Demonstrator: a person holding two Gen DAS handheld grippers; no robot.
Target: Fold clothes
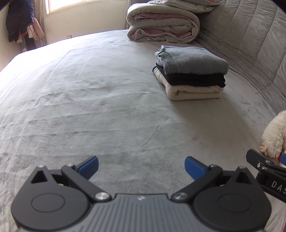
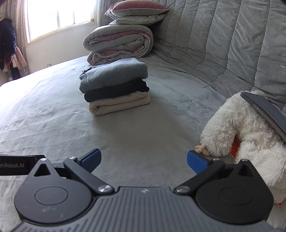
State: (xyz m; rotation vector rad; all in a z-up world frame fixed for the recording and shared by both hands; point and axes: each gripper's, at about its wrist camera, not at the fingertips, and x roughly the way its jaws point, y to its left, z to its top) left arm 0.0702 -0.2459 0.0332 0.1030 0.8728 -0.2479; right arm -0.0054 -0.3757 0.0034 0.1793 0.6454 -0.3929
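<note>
A stack of folded clothes (image 1: 191, 71) (image 2: 114, 87) rests on the grey bed (image 1: 89, 100) (image 2: 143, 128): a grey sweater on top, a black garment in the middle, a cream one at the bottom. My left gripper (image 1: 141, 166) hovers low over bare sheet, well short of the stack, open with nothing between its blue pads. My right gripper (image 2: 143, 163) is open and empty too, in front of the stack. The right gripper's black body (image 1: 268, 171) shows at the right edge of the left wrist view.
A rolled grey-and-pink duvet (image 1: 160, 25) (image 2: 119, 42) with pillows (image 2: 137, 12) on it lies behind the stack. A white plush toy (image 2: 246, 128) (image 1: 275, 135) with a dark phone (image 2: 264, 110) on it lies at the right. Padded headboard (image 2: 223, 39) at right; hanging clothes (image 1: 19, 19) by the window.
</note>
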